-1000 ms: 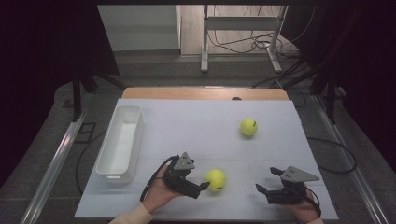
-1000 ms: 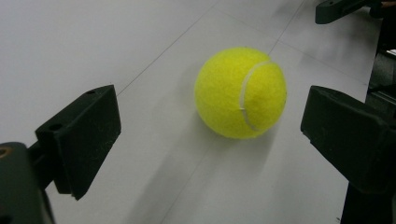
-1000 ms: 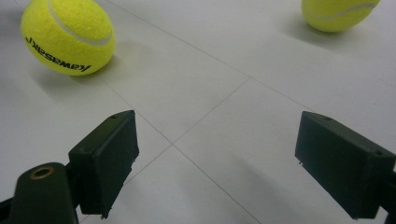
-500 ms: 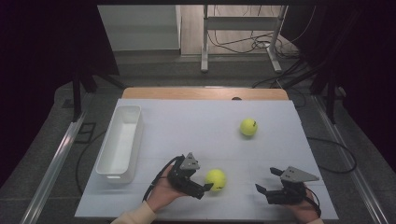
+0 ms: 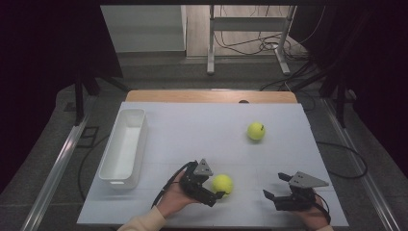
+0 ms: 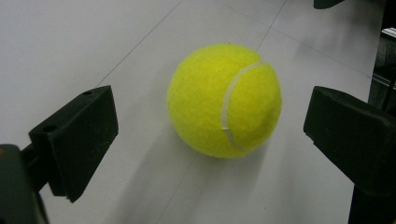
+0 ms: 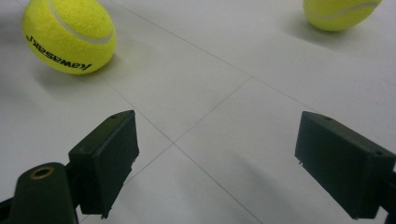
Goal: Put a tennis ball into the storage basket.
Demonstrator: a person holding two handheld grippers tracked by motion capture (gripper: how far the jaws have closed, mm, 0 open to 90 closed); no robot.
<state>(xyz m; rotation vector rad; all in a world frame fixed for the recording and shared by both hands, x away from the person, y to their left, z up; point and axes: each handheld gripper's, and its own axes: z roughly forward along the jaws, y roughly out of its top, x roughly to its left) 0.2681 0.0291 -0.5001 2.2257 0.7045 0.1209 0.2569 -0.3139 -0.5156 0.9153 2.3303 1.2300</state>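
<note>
High view looks forward and down over the whole table point(image 5: 202, 130). Left gripper view sits low, close up on the near ball point(image 6: 224, 100). Right gripper view skims the tabletop, catching that same ball point(image 7: 69, 36) and the far ball point(image 7: 338, 13).

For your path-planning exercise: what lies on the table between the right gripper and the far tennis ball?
Nothing: in the high view, bare white table separates the right gripper from the far tennis ball.

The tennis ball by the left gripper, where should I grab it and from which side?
Grip the near tennis ball across its widest middle, coming in low along the table from the person's side, as the left gripper is already lined up. Its jaws stand open on either side, not touching. The ball is round and resting free, so an off-centre pinch would probably squirt it away.
</note>
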